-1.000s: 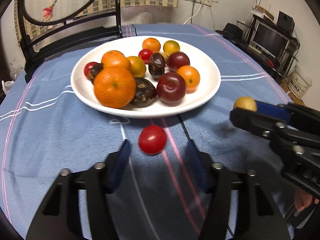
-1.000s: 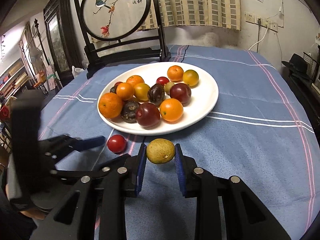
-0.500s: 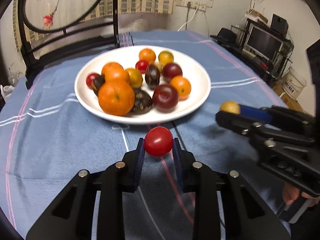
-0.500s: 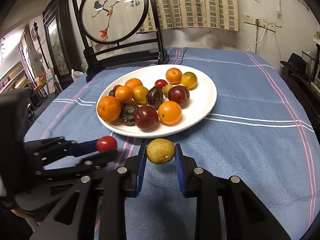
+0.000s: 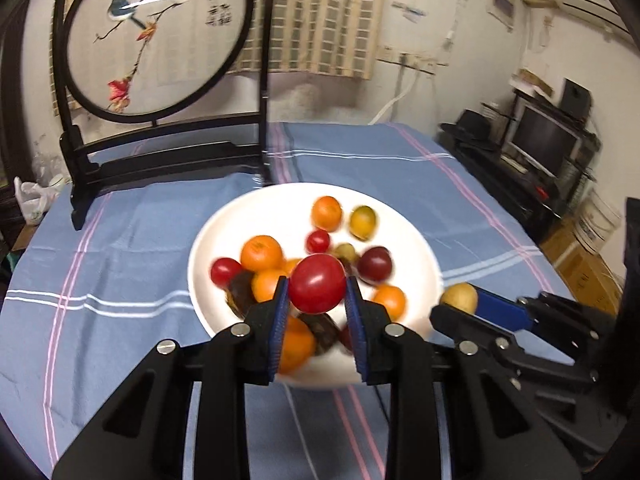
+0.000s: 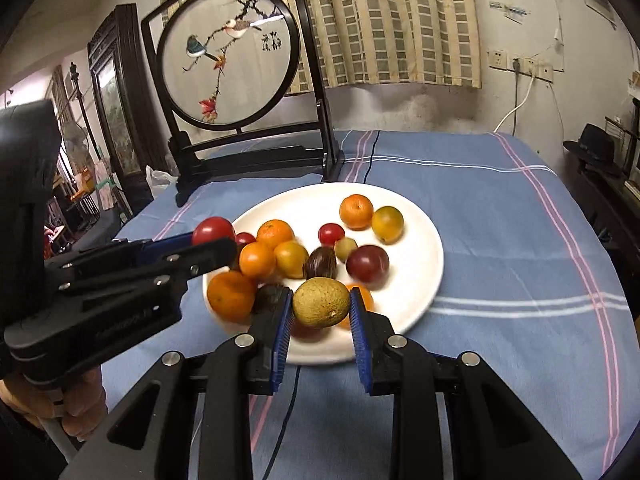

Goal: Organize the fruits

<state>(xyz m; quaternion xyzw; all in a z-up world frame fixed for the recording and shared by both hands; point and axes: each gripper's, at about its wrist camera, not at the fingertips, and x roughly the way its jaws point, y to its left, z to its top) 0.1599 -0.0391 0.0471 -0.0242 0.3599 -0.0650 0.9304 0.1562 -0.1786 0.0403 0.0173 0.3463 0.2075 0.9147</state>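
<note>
A white plate (image 5: 416,240) (image 6: 420,236) holds several fruits: oranges, red tomatoes, dark plums and brown fruits. My left gripper (image 5: 317,296) is shut on a red tomato (image 5: 317,283) and holds it in the air above the plate's near edge; it also shows in the right wrist view (image 6: 213,230). My right gripper (image 6: 321,309) is shut on a yellow-green fruit (image 6: 321,307), raised over the plate's near side; it shows at the right in the left wrist view (image 5: 459,298).
The table has a blue striped cloth (image 6: 500,208). A black round-framed embroidered screen (image 6: 228,52) stands at the back behind the plate. A black cable (image 6: 370,152) runs across the cloth. Furniture and a monitor (image 5: 544,140) stand to the right.
My left gripper closed on the red tomato on the cloth and lifted it up over the plate. My right gripper rose with the yellow-green fruit toward the plate.
</note>
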